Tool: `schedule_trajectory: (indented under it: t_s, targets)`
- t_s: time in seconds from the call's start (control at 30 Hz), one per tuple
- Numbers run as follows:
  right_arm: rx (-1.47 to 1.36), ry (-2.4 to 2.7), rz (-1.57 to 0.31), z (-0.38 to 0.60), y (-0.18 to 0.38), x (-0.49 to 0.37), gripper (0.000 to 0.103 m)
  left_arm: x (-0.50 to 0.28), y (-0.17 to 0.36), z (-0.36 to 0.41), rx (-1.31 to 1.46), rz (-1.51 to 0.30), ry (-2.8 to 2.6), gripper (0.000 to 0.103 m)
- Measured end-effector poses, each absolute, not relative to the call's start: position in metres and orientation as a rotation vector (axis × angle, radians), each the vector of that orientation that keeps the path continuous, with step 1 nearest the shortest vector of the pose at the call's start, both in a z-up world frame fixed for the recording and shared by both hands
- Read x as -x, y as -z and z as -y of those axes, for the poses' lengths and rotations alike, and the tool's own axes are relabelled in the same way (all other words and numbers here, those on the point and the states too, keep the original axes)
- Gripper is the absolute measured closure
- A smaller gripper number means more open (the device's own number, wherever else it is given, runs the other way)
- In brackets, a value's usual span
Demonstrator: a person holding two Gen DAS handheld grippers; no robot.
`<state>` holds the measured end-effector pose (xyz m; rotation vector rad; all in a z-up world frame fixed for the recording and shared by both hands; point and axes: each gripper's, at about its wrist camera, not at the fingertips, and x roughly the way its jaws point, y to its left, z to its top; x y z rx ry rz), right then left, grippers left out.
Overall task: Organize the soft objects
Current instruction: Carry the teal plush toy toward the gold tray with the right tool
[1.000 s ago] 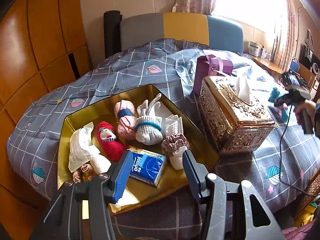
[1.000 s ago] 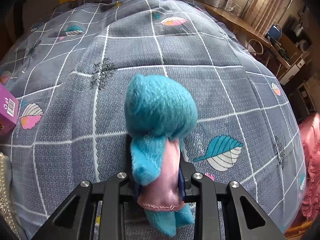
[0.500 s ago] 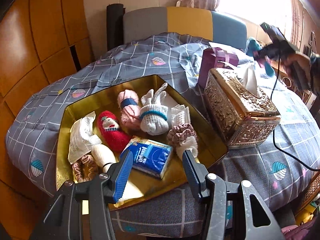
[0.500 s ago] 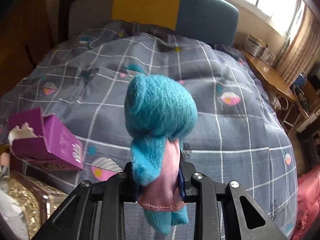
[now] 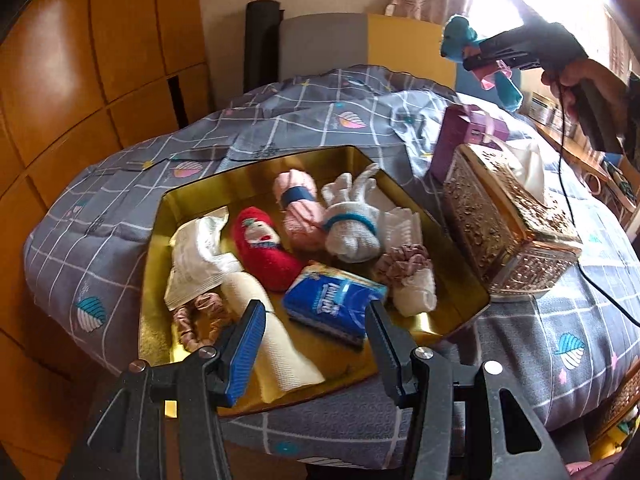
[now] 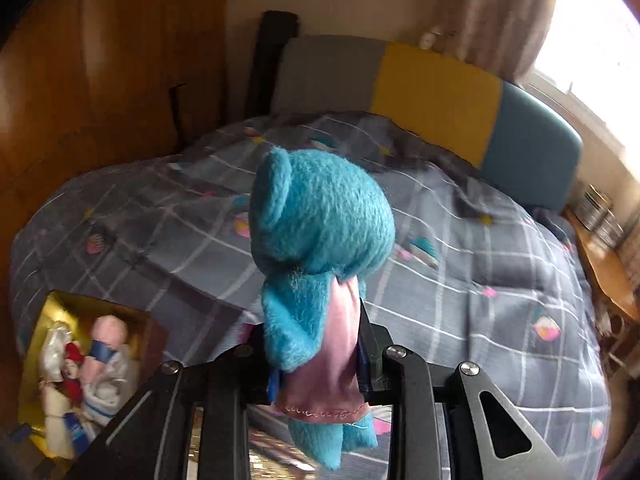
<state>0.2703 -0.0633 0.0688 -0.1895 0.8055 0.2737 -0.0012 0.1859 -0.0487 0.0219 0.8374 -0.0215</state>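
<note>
My right gripper (image 6: 320,364) is shut on a teal plush toy (image 6: 316,232) with a pink dress and holds it in the air above the bed. In the left wrist view the same toy (image 5: 460,42) hangs high at the upper right, beyond the gold tissue box. A gold tray (image 5: 256,184) on the bed holds rolled socks (image 5: 352,224), a red plush (image 5: 264,248), a blue tissue pack (image 5: 332,300), scrunchies and cloths. The tray also shows at the lower left of the right wrist view (image 6: 36,364). My left gripper (image 5: 316,344) is open and empty over the tray's near edge.
An ornate gold tissue box (image 5: 508,216) stands right of the tray, with a purple box (image 5: 460,144) behind it. A grey checked quilt (image 6: 480,280) covers the bed. Wooden wardrobe panels (image 5: 80,80) stand at the left, and a desk (image 6: 608,272) at the right.
My right gripper has carried the teal toy up and leftward, from over the right side of the bed toward the tray. My left gripper has drawn back slightly.
</note>
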Motion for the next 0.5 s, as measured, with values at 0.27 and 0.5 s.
schedule_trajectory:
  t_s: [0.27,0.5]
  targets:
    - [0.259,-0.567,-0.909,-0.025,-0.048,-0.226,0.072,0.004,0.050,-0.213,0.024,-0.840,-0.051,0.051]
    - [0.272,-0.714,-0.991,-0.080,-0.014,-0.185,0.072,0.007,0.048,-0.226,0.047,-0.828,-0.095,0.051]
